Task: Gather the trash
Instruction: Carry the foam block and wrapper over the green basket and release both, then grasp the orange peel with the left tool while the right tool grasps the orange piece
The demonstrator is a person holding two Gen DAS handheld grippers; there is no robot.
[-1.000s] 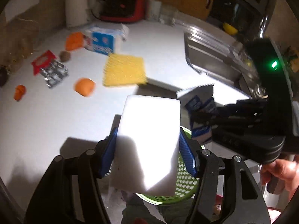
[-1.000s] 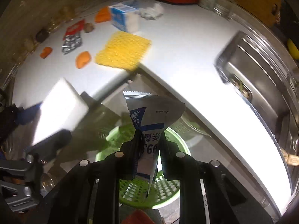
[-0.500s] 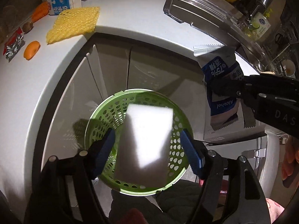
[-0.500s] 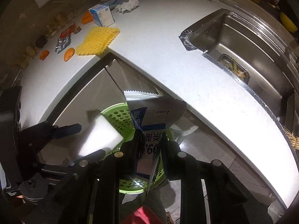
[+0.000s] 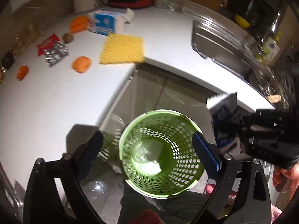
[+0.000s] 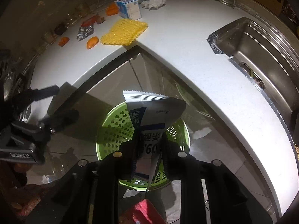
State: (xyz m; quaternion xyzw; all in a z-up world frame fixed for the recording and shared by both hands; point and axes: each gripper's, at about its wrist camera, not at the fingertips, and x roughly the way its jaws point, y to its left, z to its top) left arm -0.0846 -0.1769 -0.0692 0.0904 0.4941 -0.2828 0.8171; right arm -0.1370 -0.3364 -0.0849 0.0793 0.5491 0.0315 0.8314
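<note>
I am pointing both grippers steeply down over the green basket [image 5: 160,153] on the floor by the counter [image 5: 56,97]. My left gripper [image 5: 147,147] has just been opening its jaws — they are gaping wide, nothing between them, and the white block [image 5: 151,165] is lying at the basket's bottom. My right gripper [image 6: 149,145] is pinching the wipes packet [image 6: 149,115] tight — hanging it just above the rim.

Left gripper [image 5: 149,149] jaws just opened wide, empty, over green basket [image 5: 186,128], white block [image 5: 151,166] inside
</note>
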